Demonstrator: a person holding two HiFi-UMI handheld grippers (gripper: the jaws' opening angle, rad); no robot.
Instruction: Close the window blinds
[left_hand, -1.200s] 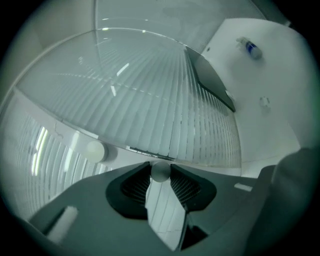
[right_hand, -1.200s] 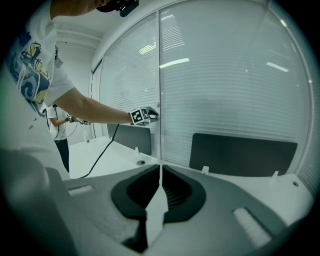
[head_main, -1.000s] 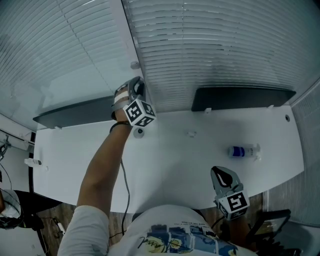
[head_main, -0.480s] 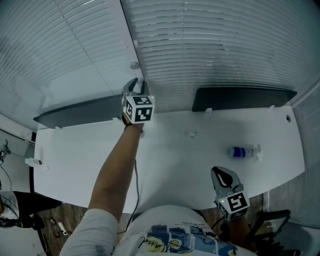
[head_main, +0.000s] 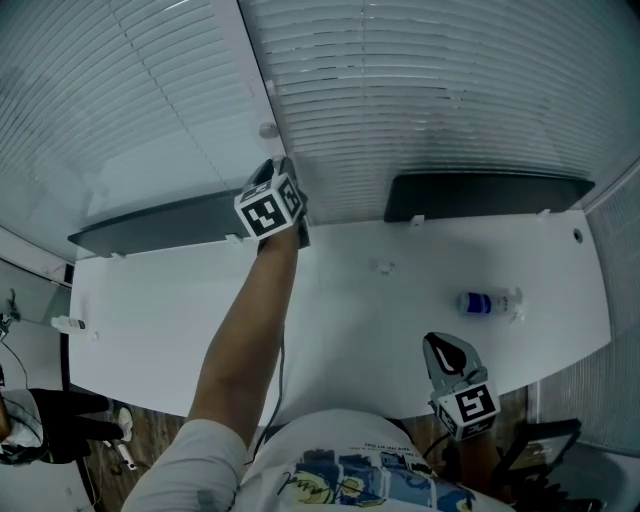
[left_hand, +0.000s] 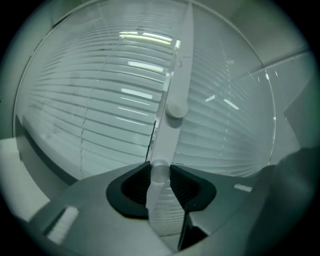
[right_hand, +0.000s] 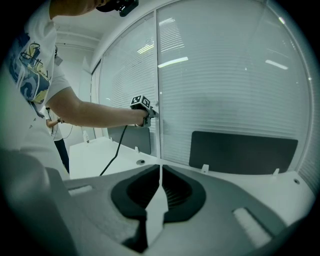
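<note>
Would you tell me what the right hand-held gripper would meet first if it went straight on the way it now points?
Most likely the white desk, which lies just ahead of the shut right hand-held gripper; the window post stands behind it. Depth is unclear.

Open across the white desk (head_main: 350, 320), save for a small bottle (head_main: 485, 302) lying at right. Shut off at the back by two dark panels (head_main: 487, 197) and the blinds (head_main: 430, 90) above.

No lettering, label or number can be read anywhere.
</note>
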